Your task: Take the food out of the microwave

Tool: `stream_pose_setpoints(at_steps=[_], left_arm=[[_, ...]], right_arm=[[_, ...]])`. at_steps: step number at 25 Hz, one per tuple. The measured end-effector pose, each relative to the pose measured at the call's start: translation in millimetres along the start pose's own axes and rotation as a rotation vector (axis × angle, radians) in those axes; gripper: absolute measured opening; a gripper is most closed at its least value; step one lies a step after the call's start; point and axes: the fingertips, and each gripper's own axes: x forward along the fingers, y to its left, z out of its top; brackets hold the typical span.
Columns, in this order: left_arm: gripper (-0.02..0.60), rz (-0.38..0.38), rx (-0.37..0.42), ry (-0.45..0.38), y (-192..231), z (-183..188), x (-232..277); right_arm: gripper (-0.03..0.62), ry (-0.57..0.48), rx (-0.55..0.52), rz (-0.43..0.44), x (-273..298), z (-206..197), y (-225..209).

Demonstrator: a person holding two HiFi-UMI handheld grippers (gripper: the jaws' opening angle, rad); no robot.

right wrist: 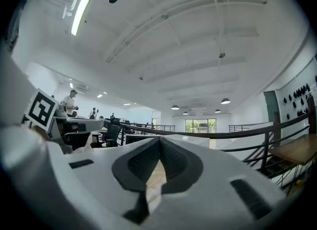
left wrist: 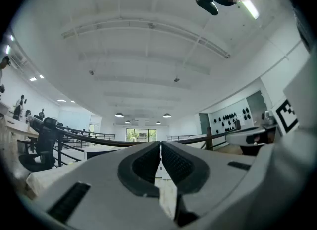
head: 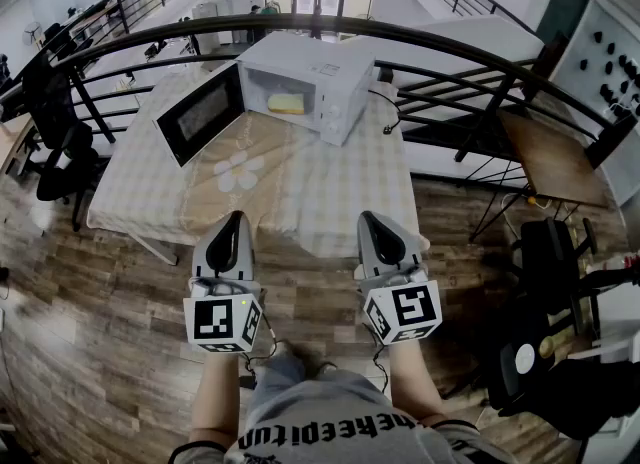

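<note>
At the far left of the table (head: 330,214), the microwave door (head: 200,112) hangs wide open, swung out toward the viewer. The left gripper (head: 236,218) is held level above the table's near edge. Its jaws are pressed together with nothing between them, as the left gripper view (left wrist: 160,147) confirms.

Further back, the food (head: 286,104) sits inside the white microwave (head: 335,92), well apart from both grippers. It looks like a pale yellow, low block, possibly on a light dish, though it is too small to tell for sure. It looks soft.

To the right, the right gripper (head: 368,218) is also level, also closed and empty, tips meeting in its own view (right wrist: 159,142).

Likely risks:
- A reach from the left could knock the open door, since it juts into that path.
- The cavity opening is low, so a gripper entering at a tilt could strike its frame.
- Jaws that have not been spread before contact would push the food deeper.
- Too hard a pinch might squash it or tip it off its dish.
</note>
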Motion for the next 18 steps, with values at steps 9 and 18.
stream_pose_setpoints(at_steps=[9,18], left_arm=[[0.012,-0.004,0.011,-0.003,0.7,4.7,-15.3],[0.012,-0.004,0.01,-0.008,14.0,8.4,-12.2]], right_arm=[[0.005,-0.013,0.005,0.0,-7.3,2.8,11.1],[0.005,-0.025,0.022,-0.014,3.8,7.0,16.5]])
